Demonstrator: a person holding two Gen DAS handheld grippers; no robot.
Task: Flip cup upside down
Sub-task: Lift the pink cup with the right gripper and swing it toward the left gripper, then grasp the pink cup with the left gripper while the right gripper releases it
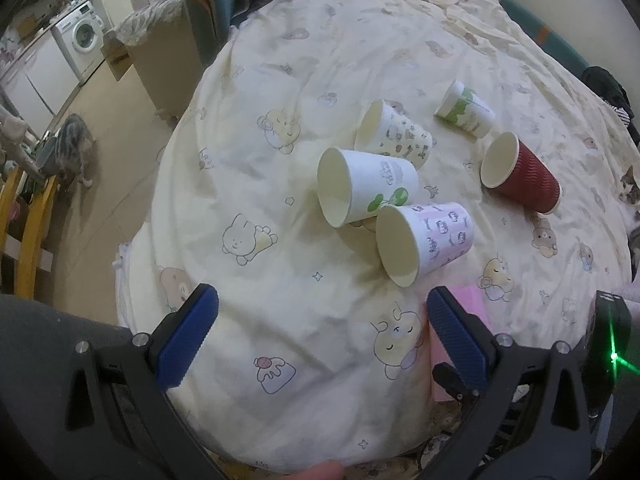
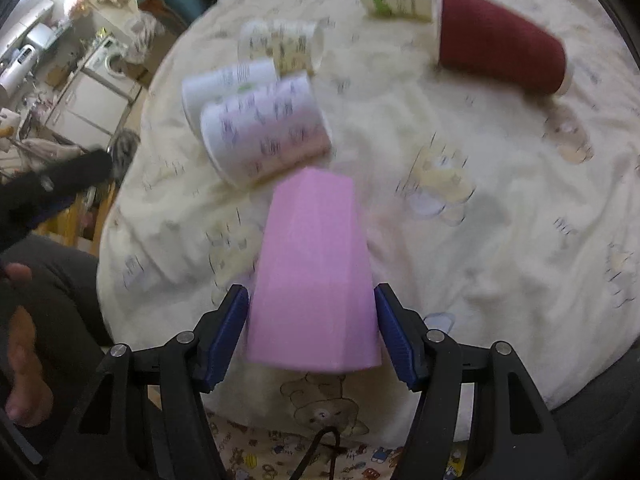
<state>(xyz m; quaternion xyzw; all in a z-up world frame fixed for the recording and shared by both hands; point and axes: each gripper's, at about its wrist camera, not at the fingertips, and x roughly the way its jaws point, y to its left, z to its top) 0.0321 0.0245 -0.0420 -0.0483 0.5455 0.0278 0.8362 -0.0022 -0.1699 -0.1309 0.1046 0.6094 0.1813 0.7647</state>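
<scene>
A plain pink cup (image 2: 312, 276) sits between the blue pads of my right gripper (image 2: 312, 328), narrow closed end pointing away over the bed. The pads press or nearly press its wide end; the view is blurred. A sliver of the pink cup (image 1: 466, 300) shows in the left wrist view behind the right finger. My left gripper (image 1: 320, 328) is open and empty above the bedsheet. Several paper cups lie on their sides: a white clover cup (image 1: 360, 188), a pink patterned cup (image 1: 424, 236), a cartoon cup (image 1: 394, 134), a green-white cup (image 1: 464, 110) and a red ribbed cup (image 1: 520, 174).
The cups lie on a cream cartoon-print bedsheet (image 1: 304, 280). A cat (image 1: 630, 190) lies at the bed's right edge; another cat (image 1: 74, 148) stands on the floor at left. A washing machine (image 1: 80, 38) stands far left.
</scene>
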